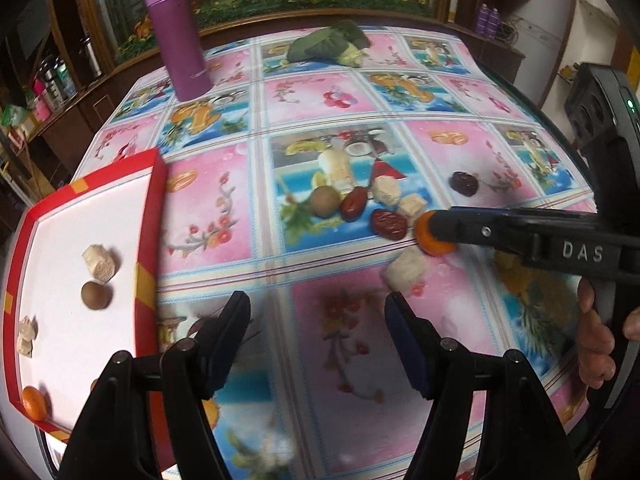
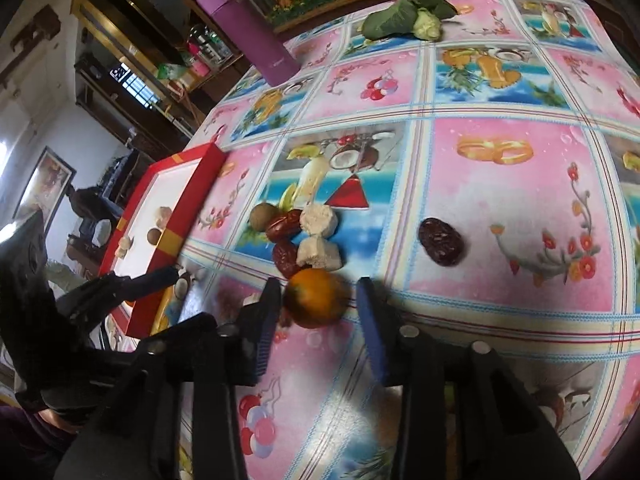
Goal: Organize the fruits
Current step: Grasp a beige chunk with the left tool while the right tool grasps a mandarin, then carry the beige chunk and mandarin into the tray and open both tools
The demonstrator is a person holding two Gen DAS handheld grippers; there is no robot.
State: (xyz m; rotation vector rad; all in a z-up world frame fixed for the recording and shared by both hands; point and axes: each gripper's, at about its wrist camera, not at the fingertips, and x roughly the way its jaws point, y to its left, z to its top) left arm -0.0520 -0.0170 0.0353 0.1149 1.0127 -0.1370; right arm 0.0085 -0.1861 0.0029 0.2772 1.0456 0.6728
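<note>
Two claws are under my control. My right claw (image 2: pixel 318 300) brackets a small orange fruit (image 2: pixel 316 297) on the surface (image 2: pixel 500 240), jaws apart, left finger touching it, right finger just clear. My left claw (image 1: pixel 318 312) hangs spread and unloaded beside the red-rimmed tray (image 1: pixel 154 208), which holds another orange fruit (image 1: pixel 34 402).

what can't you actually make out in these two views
- Right gripper around the small orange: right wrist view is motion-blurred, so contact with the jaws is unclear; in the left wrist view the gripper's own finger covers the fruit.
- Red tray: its near end is cut off by the left gripper's arms in the left wrist view.
- White chunk beside the right gripper: mostly hidden behind the finger in the right wrist view.
</note>
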